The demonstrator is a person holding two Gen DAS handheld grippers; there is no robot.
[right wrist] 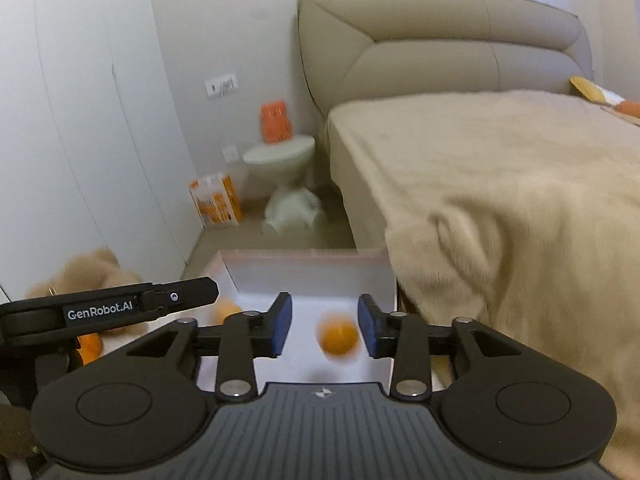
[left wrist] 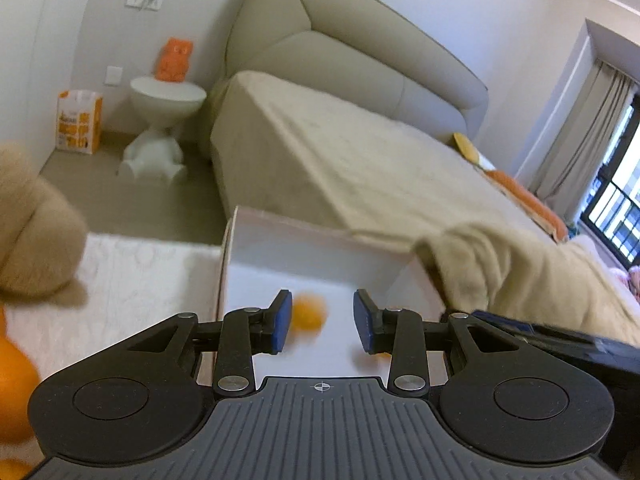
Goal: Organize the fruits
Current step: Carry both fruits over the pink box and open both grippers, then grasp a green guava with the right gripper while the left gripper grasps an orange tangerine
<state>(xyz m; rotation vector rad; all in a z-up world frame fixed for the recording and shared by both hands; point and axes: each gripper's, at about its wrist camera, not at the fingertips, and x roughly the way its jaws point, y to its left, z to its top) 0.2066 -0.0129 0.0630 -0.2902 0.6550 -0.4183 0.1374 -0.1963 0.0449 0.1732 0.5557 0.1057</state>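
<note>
One bed (right wrist: 480, 180) on the right, with a white box (left wrist: 300, 248) on the floor just beside it. An orange (right wrist: 339, 338) is already in the box, and another (left wrist: 12, 368) sits outside on the rug at the left. Left gripper (left wrist: 322, 322) and right gripper (right wrist: 324, 322) are both released with nothing between the pads, hovering over the box. Looks like a drop-off is done, so next is probably swinging left for the loose orange.
</note>
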